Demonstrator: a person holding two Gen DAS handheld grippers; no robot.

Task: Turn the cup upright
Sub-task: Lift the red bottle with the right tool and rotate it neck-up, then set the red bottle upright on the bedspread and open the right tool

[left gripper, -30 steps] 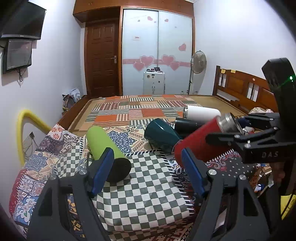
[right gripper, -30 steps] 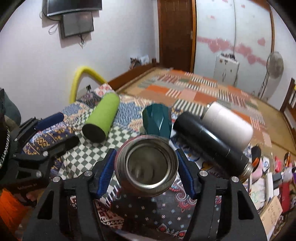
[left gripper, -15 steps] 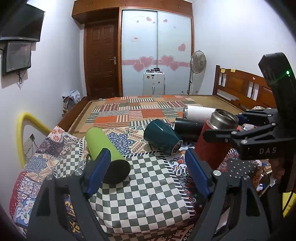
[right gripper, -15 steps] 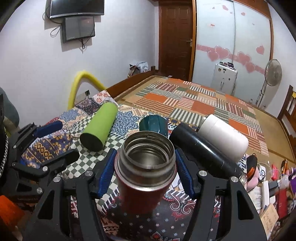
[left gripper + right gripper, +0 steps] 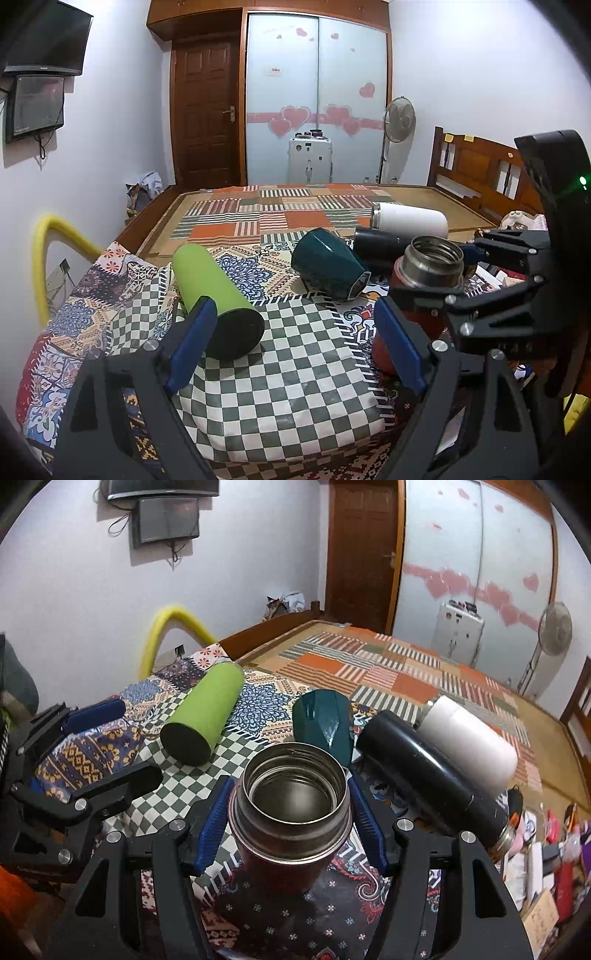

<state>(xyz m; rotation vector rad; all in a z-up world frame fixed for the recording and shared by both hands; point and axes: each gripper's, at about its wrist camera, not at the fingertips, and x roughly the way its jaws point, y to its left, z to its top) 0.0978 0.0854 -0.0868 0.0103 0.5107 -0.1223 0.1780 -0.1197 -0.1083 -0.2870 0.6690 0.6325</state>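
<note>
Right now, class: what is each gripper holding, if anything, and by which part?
The right gripper clamps the red flask by its upper body, just below the steel neck. The left gripper is open and holds nothing.

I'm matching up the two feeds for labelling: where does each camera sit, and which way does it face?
Left wrist: on the left gripper, facing across the bed toward the wardrobe; its open blue fingers show, the right gripper at right.
Right wrist: on the right gripper, looking down into the red cup standing upright between its fingers; the left gripper at left.
Shared: red cup, green bottle, teal cup.
</note>
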